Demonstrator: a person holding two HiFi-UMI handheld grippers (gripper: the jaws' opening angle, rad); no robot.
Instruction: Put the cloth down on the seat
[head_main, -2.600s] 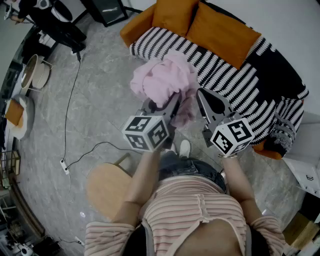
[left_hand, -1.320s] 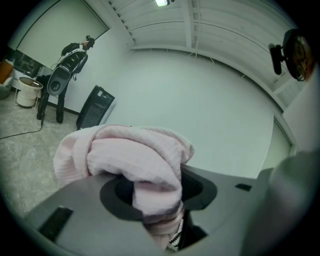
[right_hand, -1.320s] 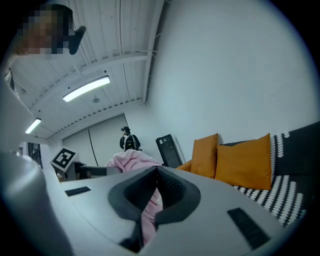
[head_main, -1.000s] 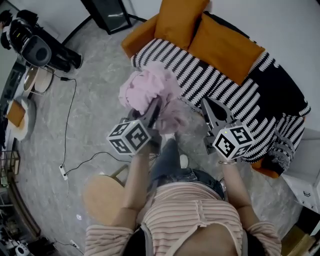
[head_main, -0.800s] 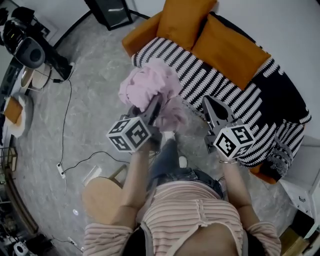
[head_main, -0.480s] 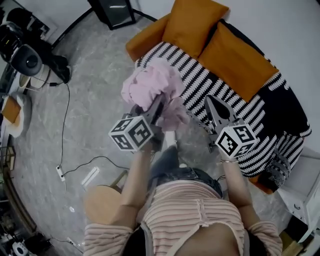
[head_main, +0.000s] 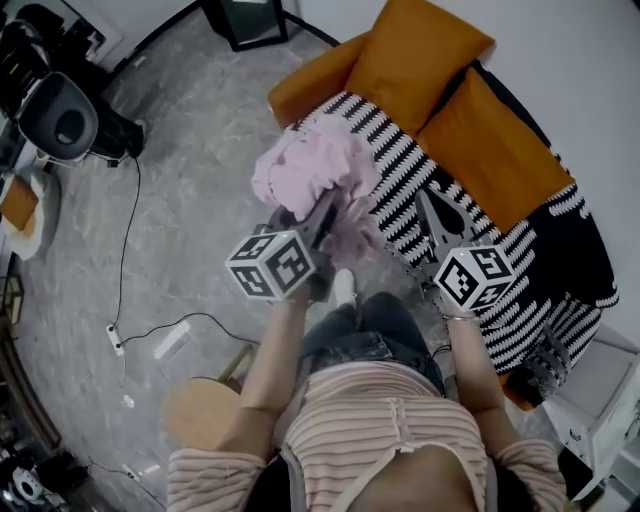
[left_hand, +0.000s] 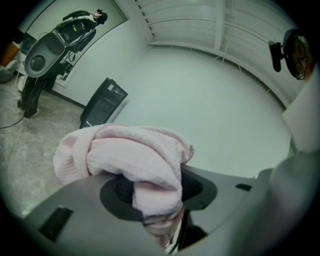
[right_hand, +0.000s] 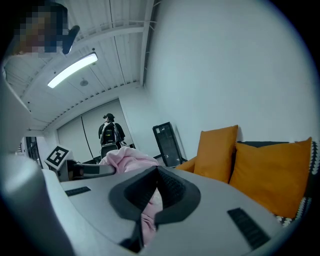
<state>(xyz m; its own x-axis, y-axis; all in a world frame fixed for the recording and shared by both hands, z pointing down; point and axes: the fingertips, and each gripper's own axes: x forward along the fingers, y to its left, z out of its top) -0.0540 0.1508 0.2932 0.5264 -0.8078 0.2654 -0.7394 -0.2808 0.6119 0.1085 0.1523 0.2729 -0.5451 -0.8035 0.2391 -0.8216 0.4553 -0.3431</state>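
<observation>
A bunched pink cloth (head_main: 312, 172) hangs in the air over the near left corner of the sofa's black-and-white striped seat (head_main: 400, 165). My left gripper (head_main: 325, 212) is shut on the cloth from below, and folds spill over its jaws. In the left gripper view the cloth (left_hand: 131, 156) fills the space between the pads of the left gripper (left_hand: 156, 200). My right gripper (head_main: 432, 215) hovers over the striped seat to the right of the cloth, shut and empty. In the right gripper view the cloth (right_hand: 125, 159) shows beyond the right gripper (right_hand: 157, 196).
Two orange cushions (head_main: 415, 55) (head_main: 500, 150) lean against the sofa back. A round wooden stool (head_main: 200, 415) stands behind my left arm. A cable with a power strip (head_main: 113, 340) lies on the grey floor. A black chair (head_main: 60, 110) stands far left, and a person with a backpack (right_hand: 109, 132) across the room.
The person has stepped closer to the sofa, and both grippers now sit further over the striped seat. The left gripper still holds the cloth; the right gripper stays shut.
</observation>
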